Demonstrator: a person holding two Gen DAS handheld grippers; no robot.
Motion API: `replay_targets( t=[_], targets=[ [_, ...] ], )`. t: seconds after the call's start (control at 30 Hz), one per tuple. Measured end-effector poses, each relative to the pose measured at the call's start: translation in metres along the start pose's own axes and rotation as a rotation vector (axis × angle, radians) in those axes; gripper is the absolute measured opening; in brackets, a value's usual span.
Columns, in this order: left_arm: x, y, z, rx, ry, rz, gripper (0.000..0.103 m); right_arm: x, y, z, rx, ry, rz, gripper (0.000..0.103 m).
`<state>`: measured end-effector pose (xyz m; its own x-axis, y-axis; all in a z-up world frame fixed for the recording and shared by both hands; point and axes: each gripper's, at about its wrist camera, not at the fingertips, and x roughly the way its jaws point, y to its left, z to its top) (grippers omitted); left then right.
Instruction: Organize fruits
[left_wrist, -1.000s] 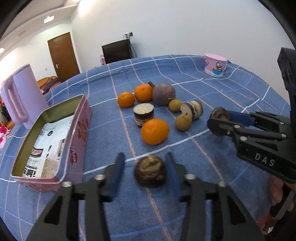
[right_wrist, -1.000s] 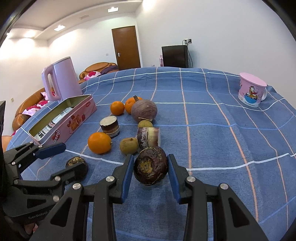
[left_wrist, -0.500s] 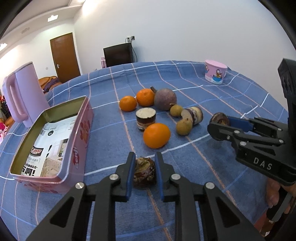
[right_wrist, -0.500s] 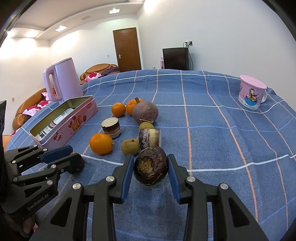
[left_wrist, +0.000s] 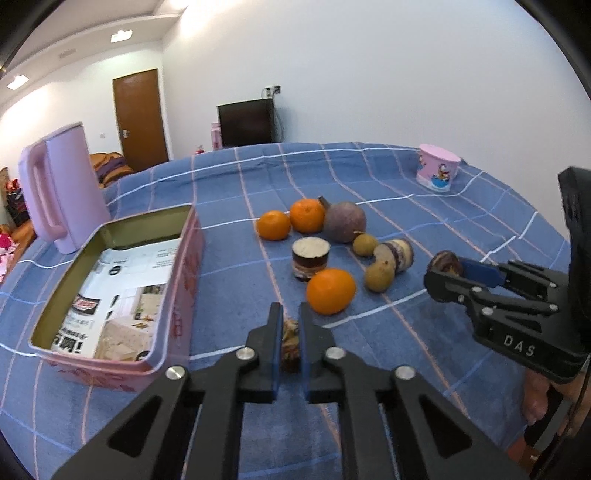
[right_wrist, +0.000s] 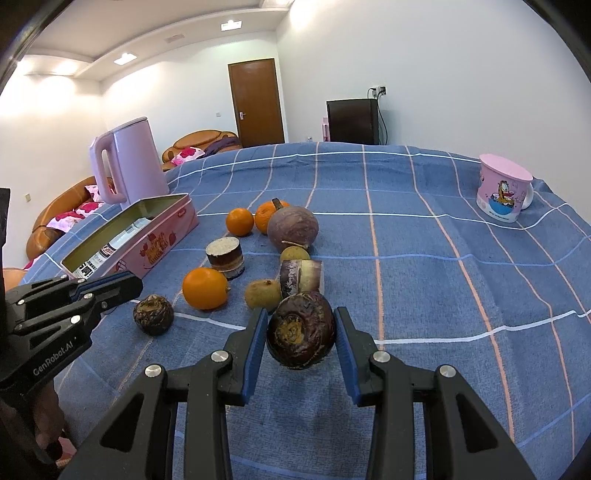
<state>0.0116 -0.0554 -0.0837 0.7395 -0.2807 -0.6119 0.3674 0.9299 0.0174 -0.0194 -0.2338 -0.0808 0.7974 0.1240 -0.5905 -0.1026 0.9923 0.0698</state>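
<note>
"GenRobot.AI" left gripper (left_wrist: 291, 345) and "DAS" right gripper (right_wrist: 300, 345) fingers each clamp a dark fruit (left_wrist: 290, 345).

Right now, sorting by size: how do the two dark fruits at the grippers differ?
The larger dark fruit sits between the pads of the right gripper; the smaller dark fruit lies free beyond the shut left gripper. The larger looks smoother, the smaller more shrivelled. Both are round and dark.
</note>
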Motion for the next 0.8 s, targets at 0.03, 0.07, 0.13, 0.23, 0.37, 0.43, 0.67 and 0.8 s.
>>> replay_targets(
  t=[0.03, 0.07, 0.13, 0.23, 0.37, 0.43, 0.67, 0.8],
  targets=[
    [0.000, -0.001, -0.001, 0.004, 0.008, 0.001, 0.042, 0.000, 0.000, 0.000, 0.000, 0.000, 0.000, 0.039],
    [0.000, -0.001, -0.001, 0.008, 0.008, 0.015, 0.056, 0.000, 0.000, 0.000, -0.002, -0.002, 0.000, 0.039],
    [-0.001, -0.002, -0.002, 0.010, -0.008, 0.052, 0.088, -0.001, 0.001, 0.000, -0.004, -0.003, 0.001, 0.039],
    [0.006, -0.006, -0.002, 0.030, 0.031, 0.054, 0.085, -0.001, 0.001, 0.001, -0.005, -0.005, 0.003, 0.039],
    [0.017, -0.008, -0.004, 0.046, 0.094, 0.040, 0.064, -0.001, 0.001, 0.001, -0.006, -0.005, 0.004, 0.039],
    [0.023, -0.007, -0.004, 0.042, 0.128, 0.032, 0.061, 0.000, 0.001, 0.001, -0.007, -0.002, 0.004, 0.039],
    [0.029, -0.005, -0.005, 0.021, 0.160, 0.008, 0.039, -0.001, 0.003, 0.000, -0.013, -0.001, 0.003, 0.039],
    [0.024, -0.002, -0.004, 0.011, 0.131, 0.013, 0.039, -0.002, 0.003, 0.001, -0.016, -0.012, 0.004, 0.039]
  ],
)
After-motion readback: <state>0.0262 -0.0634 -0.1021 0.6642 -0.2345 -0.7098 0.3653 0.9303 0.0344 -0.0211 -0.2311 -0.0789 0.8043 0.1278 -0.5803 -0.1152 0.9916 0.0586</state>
